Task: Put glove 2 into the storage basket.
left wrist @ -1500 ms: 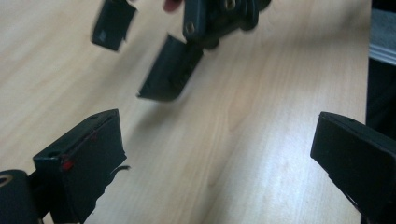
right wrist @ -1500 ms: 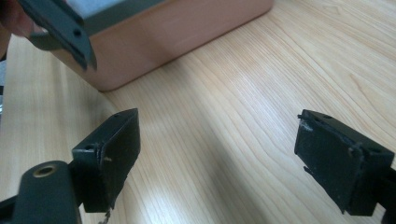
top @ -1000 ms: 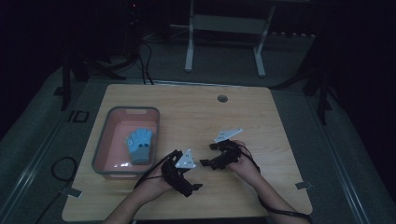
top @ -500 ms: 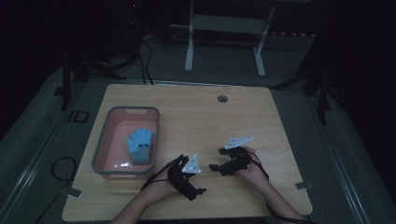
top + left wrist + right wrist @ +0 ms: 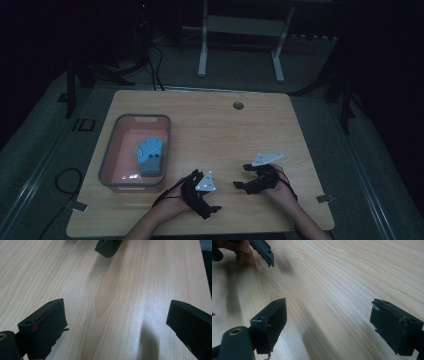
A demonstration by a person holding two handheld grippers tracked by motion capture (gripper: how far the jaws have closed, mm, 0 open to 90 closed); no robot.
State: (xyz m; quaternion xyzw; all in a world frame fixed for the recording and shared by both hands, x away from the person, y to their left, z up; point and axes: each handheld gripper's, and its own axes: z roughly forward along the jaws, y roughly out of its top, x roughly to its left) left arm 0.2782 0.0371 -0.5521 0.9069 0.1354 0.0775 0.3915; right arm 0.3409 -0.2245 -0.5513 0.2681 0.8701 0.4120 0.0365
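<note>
Glove [image 5: 149, 156], pale blue with a grey cuff, is seen lying flat, fingers spread, inside the pink tray [image 5: 112, 150] at the tabletop's [image 5: 220, 130] left side. Nearest, the left gripper [image 5: 214, 204] and right gripper [image 5: 241, 176] are held low over bare wood, both spread wide and empty, well apart from the glove.

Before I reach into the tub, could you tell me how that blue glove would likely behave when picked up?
The blue glove lies flat and slumped in the pink tub, so it will probably droop when lifted. It looks like thin fabric, likely light and unlikely to roll or break. One pinched edge may let the rest dangle.
</note>
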